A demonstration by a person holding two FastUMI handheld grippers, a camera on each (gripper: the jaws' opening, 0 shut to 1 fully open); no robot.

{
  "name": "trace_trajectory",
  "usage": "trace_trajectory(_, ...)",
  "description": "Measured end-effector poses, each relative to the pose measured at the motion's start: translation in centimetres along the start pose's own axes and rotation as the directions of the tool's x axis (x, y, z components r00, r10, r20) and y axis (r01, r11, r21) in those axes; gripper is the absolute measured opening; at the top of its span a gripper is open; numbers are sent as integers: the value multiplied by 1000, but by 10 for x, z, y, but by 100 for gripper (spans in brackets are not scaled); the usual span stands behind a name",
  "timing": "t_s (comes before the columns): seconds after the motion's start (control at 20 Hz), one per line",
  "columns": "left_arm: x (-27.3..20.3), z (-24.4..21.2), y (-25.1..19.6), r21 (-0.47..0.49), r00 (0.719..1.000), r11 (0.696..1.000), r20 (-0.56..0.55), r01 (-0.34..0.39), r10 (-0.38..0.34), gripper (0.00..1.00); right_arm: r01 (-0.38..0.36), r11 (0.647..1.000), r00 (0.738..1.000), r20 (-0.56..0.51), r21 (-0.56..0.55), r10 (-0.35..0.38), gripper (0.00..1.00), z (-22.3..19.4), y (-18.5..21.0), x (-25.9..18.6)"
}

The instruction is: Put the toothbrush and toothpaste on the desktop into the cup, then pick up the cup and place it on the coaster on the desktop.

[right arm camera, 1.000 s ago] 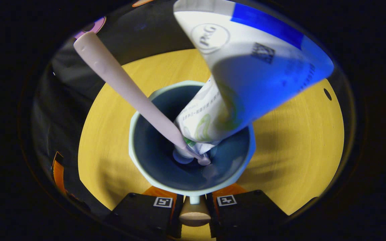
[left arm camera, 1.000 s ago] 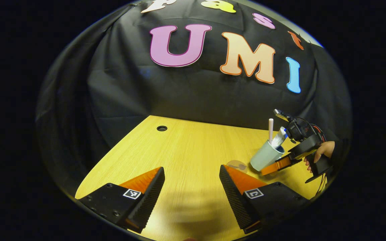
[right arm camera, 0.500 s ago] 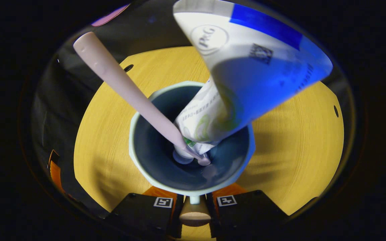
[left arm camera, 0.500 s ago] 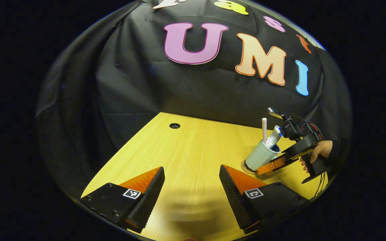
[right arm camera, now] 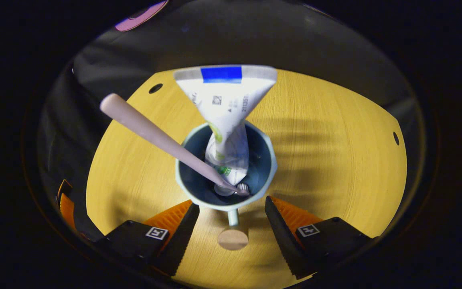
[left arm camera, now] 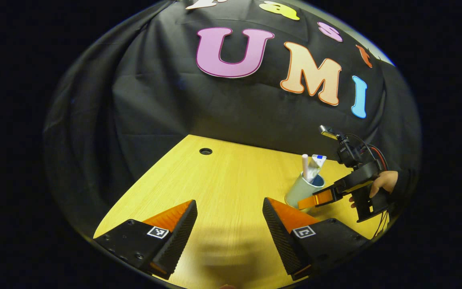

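Observation:
The pale green cup stands upright on the wooden desk, with a pink toothbrush and a white and blue toothpaste tube leaning inside it. My right gripper is open, its fingers apart on either side of the cup's handle and not touching it. In the left gripper view the cup sits at the right, with the right gripper beside it. My left gripper hovers open over the desk's near edge, holding nothing. The cup hides the coaster.
A hand holds the right gripper at the desk's right end. Cable holes lie near the desk's back edge. The black cloth wall closes off the far side.
The cup came down tilted onto the coaster and now stands upright. My right gripper, shut on the cup's handle before, has opened and drawn back a little. The left gripper stayed put.

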State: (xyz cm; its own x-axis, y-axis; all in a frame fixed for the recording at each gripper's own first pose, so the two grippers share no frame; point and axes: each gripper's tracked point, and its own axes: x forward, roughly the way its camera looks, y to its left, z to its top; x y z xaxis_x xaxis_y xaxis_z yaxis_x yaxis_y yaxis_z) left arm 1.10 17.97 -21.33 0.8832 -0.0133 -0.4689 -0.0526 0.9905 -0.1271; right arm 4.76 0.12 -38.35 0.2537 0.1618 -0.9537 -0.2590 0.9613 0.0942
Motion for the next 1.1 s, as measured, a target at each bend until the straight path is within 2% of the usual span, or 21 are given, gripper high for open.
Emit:
trace_trajectory(0.1,4,3,-18,10,1000,1000,3,23,-23,95,-11,1000,997,81,7,11,95,4,-8,-32)
trace_trajectory(0.2,4,7,-38,23,999,999,11,41,-41,95,-29,1000,985,169,5,28,100,2,-14,-56)
trace_trajectory(0.25,2,11,-51,30,999,998,21,50,-50,95,-33,999,977,210,0,32,95,1,-18,-69)
trace_trajectory(0.35,0,17,-76,34,997,997,32,64,-65,95,-41,999,954,295,-15,44,99,0,-29,-95)
trace_trajectory(0.4,-2,20,-87,33,997,997,37,69,-70,95,-42,999,941,336,-24,48,96,-1,-34,-111)
trace_trajectory(0.45,-3,22,-100,29,996,997,41,78,-79,95,-40,999,926,375,-31,49,99,-2,-40,-127)
trace_trajectory(0.5,-7,27,-112,27,995,996,51,88,-89,95,-41,999,907,418,-35,52,96,-2,-44,-143)
trace_trajectory(0.55,-11,32,-124,28,993,995,64,94,-96,95,-43,998,882,467,-36,55,99,0,-49,-160)
trace_trajectory(0.65,-19,41,-146,40,990,994,88,106,-109,95,-41,999,820,570,-28,50,99,6,-60,-196)
trace_trajectory(0.8,-31,56,-176,67,983,989,126,129,-136,95,-26,1000,698,716,8,13,99,16,-78,-253)
trace_trajectory(0.95,-40,68,-201,90,973,985,162,149,-162,95,16,998,566,822,59,-58,99,23,-102,-305)
trace_trajectory(1.05,-45,77,-214,99,966,982,191,159,-176,95,40,996,505,858,79,-88,99,24,-113,-332)
trace_trajectory(1.1,-48,81,-219,101,962,981,201,165,-183,95,44,995,491,865,89,-99,98,23,-118,-340)
